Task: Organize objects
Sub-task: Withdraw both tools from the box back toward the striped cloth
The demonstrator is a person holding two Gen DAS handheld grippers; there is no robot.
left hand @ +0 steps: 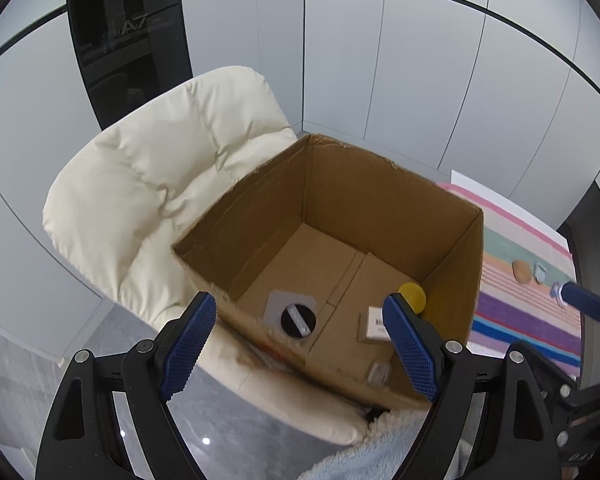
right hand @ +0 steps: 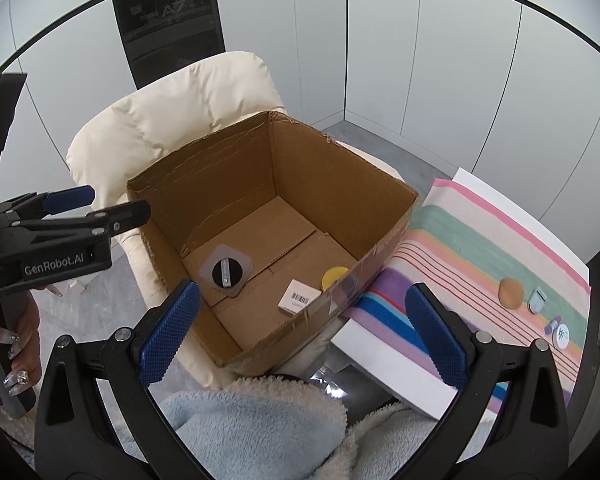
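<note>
An open cardboard box [left hand: 384,184] [right hand: 204,184] stands on a cream padded chair. Inside lie a grey pouch with a black disc [left hand: 294,316] [right hand: 226,270], a small white barcoded box [left hand: 374,322] [right hand: 298,298], a yellow round lid [left hand: 414,296] [right hand: 334,276] and a small clear item [left hand: 378,374]. On the striped cloth lie a tan oval piece [right hand: 511,292], a small clear case [right hand: 537,300], a small blue-capped tube [right hand: 552,326] and a white round tin [right hand: 562,336]. My left gripper [left hand: 300,344] is open and empty above the box's near edge. My right gripper [right hand: 300,332] is open and empty near the box's right front corner.
The cream chair [left hand: 148,184] backs the box. A striped cloth [right hand: 480,248] covers a white table to the right. A light blue fleece [right hand: 256,428] lies below the grippers. Grey wall panels and a dark door stand behind.
</note>
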